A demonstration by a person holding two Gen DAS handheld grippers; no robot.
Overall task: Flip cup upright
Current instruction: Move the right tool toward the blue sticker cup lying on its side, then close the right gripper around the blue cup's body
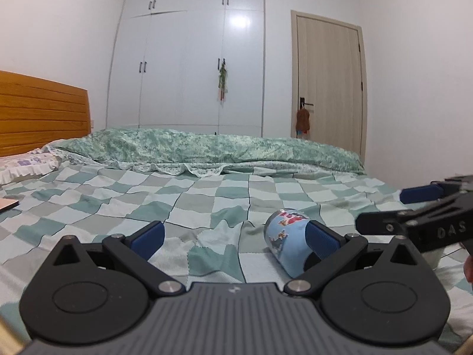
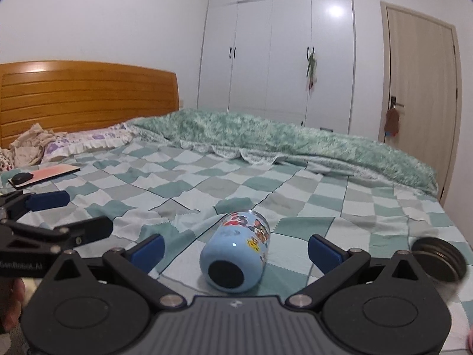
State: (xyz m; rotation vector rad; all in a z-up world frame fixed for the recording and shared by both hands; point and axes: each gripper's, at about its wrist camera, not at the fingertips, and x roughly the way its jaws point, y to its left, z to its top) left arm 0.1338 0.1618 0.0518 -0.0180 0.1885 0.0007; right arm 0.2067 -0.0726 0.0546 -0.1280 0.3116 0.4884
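**Cup on its side, both tongs spread and empty**

In my right wrist view the cup (image 2: 236,250) lies on its side on the checked bedspread (image 2: 310,195), low in the middle of the frame. The end facing me is a dark circle; I cannot tell whether it is the mouth or the base. My right tongs (image 2: 236,250) are spread wide, one blue pad on each side of the cup, neither touching it.

In my left wrist view the same cup (image 1: 288,241) sits at lower right, partly behind the right-hand blue pad. My left tongs (image 1: 235,238) are also spread and pinch nothing; the cup is off to one side of their gap. The right tongs (image 1: 381,211) reach in from the right edge of that frame.

What worries me from here:

- The cup is round and glossy, and the bed is soft and creased. I judge that if one pad touches first, the cup may roll away.
- A pinch across the curved wall may slip during the flip.
- The two tongs are close together, so they could knock each other.
- A dark round lid-like thing (image 2: 439,263) lies at lower right, near my right tongs; a wide swing could hit it.
- Set upright on bedding, the cup may tip again.
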